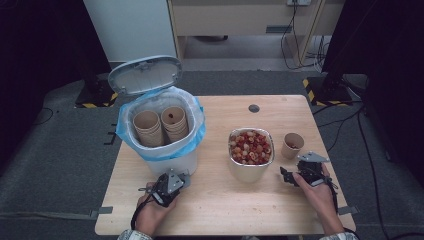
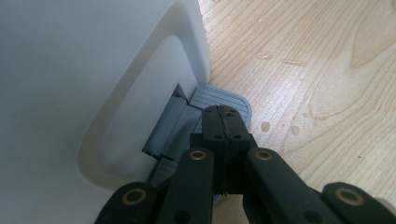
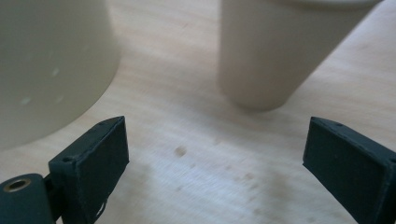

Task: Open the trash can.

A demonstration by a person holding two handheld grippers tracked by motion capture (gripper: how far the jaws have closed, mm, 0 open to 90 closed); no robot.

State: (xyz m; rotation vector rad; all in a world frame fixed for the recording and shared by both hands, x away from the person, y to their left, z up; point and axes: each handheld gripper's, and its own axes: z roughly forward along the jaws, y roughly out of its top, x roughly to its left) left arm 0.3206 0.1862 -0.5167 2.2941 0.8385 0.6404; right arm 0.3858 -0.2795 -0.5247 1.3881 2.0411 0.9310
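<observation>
A white pedal bin (image 1: 172, 162) lined with a blue bag stands at the table's left, its lid (image 1: 145, 75) raised. Two stacks of brown paper cups (image 1: 161, 125) sit inside it. My left gripper (image 1: 182, 177) is shut, and in the left gripper view its joined tips (image 2: 225, 116) rest on the bin's grey pedal (image 2: 219, 95). A metal bowl (image 1: 250, 172) holds red and pale round pieces (image 1: 250, 146). A single paper cup (image 1: 292, 145) stands to its right. My right gripper (image 1: 300, 169) is open on the table before that cup (image 3: 275, 51), nothing between its jaws (image 3: 215, 158).
The bowl's wall (image 3: 46, 60) rises close on the left in the right gripper view. Water drops (image 2: 266, 126) dot the wood near the pedal. A round cable hole (image 1: 254, 108) sits at the table's far edge. Cables and dark stands lie on the floor beyond.
</observation>
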